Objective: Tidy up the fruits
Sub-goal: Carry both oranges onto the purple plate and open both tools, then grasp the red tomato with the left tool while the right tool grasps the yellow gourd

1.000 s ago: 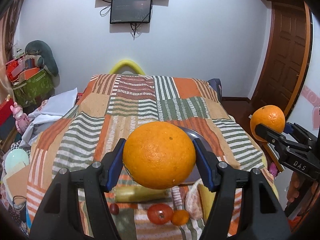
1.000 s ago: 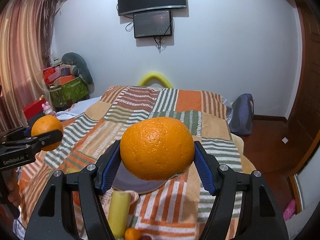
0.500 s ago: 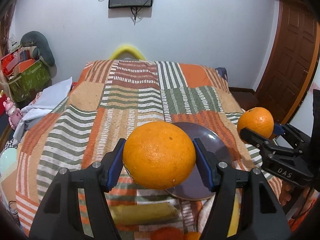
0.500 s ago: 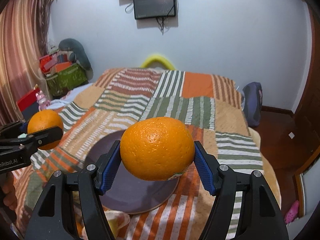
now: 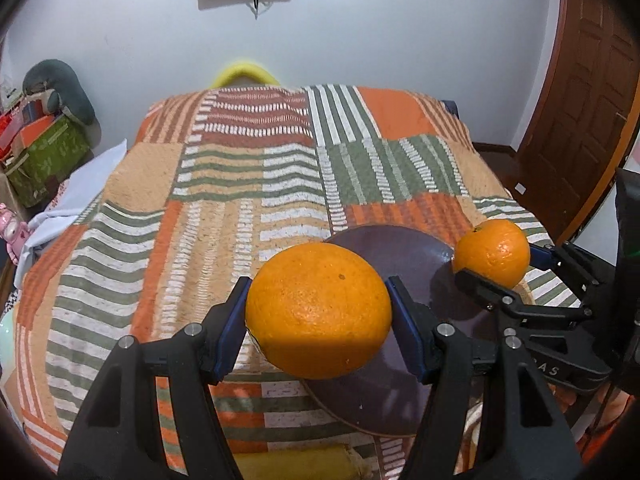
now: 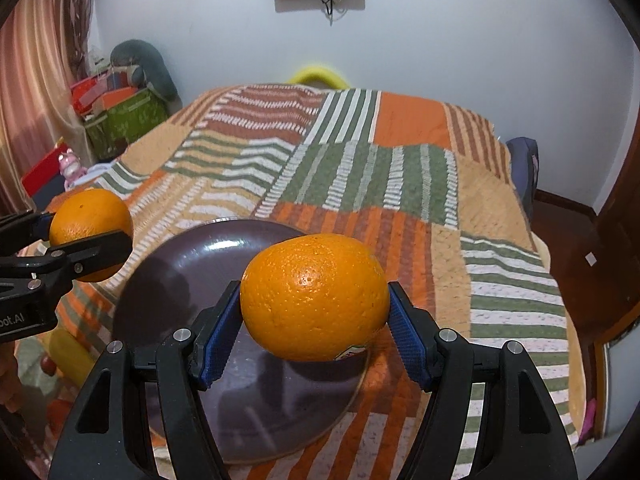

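Observation:
My left gripper point(image 5: 318, 314) is shut on a large orange point(image 5: 318, 310), held above the left edge of a dark purple plate point(image 5: 404, 256) on the striped bedspread. My right gripper point(image 6: 315, 312) is shut on a second orange point(image 6: 315, 302) with a sticker underneath, hanging over the same plate point(image 6: 188, 268). In the left wrist view the right gripper point(image 5: 494, 266) and its orange point(image 5: 493, 252) hover over the plate's right side. In the right wrist view the left gripper point(image 6: 86, 236) and its orange point(image 6: 90, 220) sit off the plate's left rim.
A yellow fruit point(image 5: 296, 466) lies near the bed's front edge; more small fruit point(image 6: 64, 348) sits left of the plate. Boxes and a green bin point(image 5: 44, 152) stand left of the bed, a wooden door point(image 5: 580, 92) to the right, a bag point(image 6: 522, 172) beside the bed.
Both grippers have come down and forward over the bed, each keeping its orange. The plate has grown larger and now lies under them; the small fruits near the front edge slid out of view.

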`<state>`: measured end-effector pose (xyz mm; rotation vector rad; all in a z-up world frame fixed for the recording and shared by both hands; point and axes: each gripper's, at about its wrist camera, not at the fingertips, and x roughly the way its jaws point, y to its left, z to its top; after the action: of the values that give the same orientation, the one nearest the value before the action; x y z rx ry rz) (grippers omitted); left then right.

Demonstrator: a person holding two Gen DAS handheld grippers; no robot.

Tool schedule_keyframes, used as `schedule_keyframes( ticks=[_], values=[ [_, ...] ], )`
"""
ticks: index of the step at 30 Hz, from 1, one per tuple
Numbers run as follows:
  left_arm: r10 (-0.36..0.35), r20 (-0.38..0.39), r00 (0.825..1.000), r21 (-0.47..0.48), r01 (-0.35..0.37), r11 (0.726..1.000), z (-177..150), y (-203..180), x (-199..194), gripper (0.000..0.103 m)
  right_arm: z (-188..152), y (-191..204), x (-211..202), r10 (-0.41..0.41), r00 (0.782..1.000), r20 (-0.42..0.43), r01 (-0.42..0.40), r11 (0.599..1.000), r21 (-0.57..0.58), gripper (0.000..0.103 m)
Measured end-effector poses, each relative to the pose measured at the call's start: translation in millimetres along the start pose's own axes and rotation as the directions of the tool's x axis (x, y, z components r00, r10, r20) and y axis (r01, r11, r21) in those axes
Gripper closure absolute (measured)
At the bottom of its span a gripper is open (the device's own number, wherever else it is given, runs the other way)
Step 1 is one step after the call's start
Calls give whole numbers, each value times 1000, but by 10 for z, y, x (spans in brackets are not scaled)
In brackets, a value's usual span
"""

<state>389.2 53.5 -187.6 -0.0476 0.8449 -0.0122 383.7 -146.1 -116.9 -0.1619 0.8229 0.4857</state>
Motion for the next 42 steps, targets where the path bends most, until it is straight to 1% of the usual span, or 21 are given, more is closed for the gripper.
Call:
schedule_keyframes(
  ticks=[4, 8, 9, 10, 12, 13, 14, 16, 21, 27, 35, 42],
  values=[
    [-17, -37, 999, -12, 16, 1000, -1, 11, 113, 38, -11, 4, 120, 16, 999, -39, -16, 1000, -10, 36],
    [-33, -70, 997, -15, 32, 999, -12, -1, 218, 38, -46, -21, 203, 20, 997, -69, -19, 1000, 4, 36],
    [-36, -68, 997, -13, 35, 999, -19, -8, 229, 38, -56, -32, 210, 22, 998, -67, -21, 1000, 9, 35],
    [-31, -48, 998, -6, 31, 1000, -17, -21, 204, 38, -60, -50, 193, 31, 998, -54, -30, 999, 16, 35],
    [2, 6, 1000, 22, -2, 1000, 3, -55, 124, 35, -40, -60, 96, 30, 999, -14, -30, 999, 13, 33],
    [4, 31, 1000, 34, -5, 999, 30, -76, 60, 31, -9, -52, 17, 12, 1000, 12, -12, 1000, -1, 30],
    [6, 45, 999, 36, -7, 999, 43, -82, 18, 29, 18, -44, -25, -5, 1000, 26, 5, 1000, -12, 28],
    [10, 68, 998, 35, -12, 999, 70, -89, -81, 29, 43, -44, -92, -23, 999, 41, 24, 1000, -19, 28],
    [13, 83, 996, 26, -15, 1000, 52, -59, -300, 28, 10, -32, -281, -21, 998, 54, 22, 1000, -13, 28],
    [32, 104, 994, 33, -36, 999, -90, -22, -620, 28, -95, 69, -609, -26, 997, 77, 27, 999, -17, 28],
    [44, 111, 993, 44, -50, 998, -403, 33, -1070, 28, -309, 236, -945, -41, 996, 81, 44, 999, -31, 28],
    [52, 97, 994, 44, -57, 997, -710, 91, -1318, 29, -508, 395, -1124, -49, 997, 63, 52, 998, -41, 28]
  ],
)
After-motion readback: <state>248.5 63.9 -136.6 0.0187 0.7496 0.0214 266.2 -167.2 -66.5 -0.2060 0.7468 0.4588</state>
